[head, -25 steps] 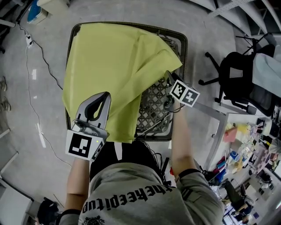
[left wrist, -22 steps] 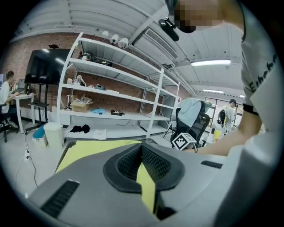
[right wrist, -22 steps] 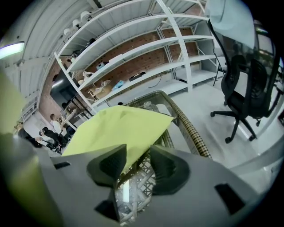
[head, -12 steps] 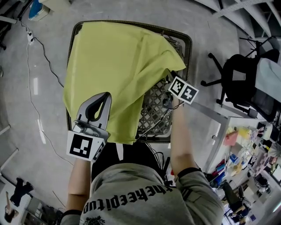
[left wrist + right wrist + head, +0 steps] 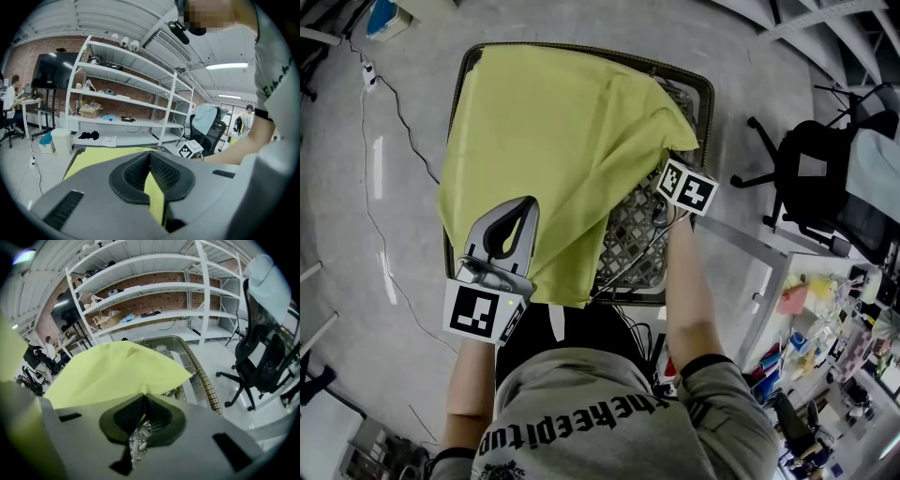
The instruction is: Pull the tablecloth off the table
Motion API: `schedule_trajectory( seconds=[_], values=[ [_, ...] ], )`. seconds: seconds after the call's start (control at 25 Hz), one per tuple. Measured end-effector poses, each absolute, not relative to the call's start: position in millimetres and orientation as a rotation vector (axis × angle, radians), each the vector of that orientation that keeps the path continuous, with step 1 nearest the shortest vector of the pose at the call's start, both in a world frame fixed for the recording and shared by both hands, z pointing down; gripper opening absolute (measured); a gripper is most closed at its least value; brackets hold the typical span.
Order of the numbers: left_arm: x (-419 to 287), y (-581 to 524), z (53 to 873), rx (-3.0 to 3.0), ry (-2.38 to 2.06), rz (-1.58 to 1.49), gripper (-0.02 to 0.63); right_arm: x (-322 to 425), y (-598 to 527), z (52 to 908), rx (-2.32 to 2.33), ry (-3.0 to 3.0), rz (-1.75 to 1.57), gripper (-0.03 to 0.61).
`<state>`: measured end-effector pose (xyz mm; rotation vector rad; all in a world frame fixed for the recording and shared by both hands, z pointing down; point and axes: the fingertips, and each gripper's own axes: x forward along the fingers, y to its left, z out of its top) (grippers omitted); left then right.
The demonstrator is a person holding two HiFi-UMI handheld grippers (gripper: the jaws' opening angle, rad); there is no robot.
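The left gripper point(image 5: 150, 161) pinches the near edge of the yellow tablecloth point(image 5: 553, 141) tight. The right gripper point(image 5: 142, 404) is closed on its folded right corner. The cloth covers most of the woven table point(image 5: 634, 234), but the near right part is bare.

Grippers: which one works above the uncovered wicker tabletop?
The right gripper, pinching the yellow tablecloth over bare wicker tabletop; the left gripper grips where cloth covers it.
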<state>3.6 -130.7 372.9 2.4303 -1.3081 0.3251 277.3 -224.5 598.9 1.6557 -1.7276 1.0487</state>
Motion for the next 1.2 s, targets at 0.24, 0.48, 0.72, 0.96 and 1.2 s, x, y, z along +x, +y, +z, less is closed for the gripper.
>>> schedule_trajectory(
  seconds=[0.24,0.48,0.72,0.96,1.2],
  values=[
    [-4.7,-125.2,364.6,2.43,-1.36,0.301,0.014,260.9,-235.1,556.0,1.72,-1.886,0.973,0.015],
    [-7.6,-117.8,360.4,2.464,-1.331,0.281,0.014,237.3,-239.9,509.1,1.734,-2.009,0.866,0.015],
    [-20.3,-117.7,358.3,2.538,-1.268,0.287,0.014,202.2,-246.1,471.6,1.735,-2.076,0.775,0.015],
    [-50.1,-128.2,353.8,2.554,-1.242,0.241,0.014,161.8,-261.8,441.9,1.73,-2.114,0.676,0.015],
    [-82.2,-135.5,358.3,2.53,-1.246,0.221,0.014,108.6,-285.8,421.3,1.7,-2.194,0.656,0.015]
  ],
)
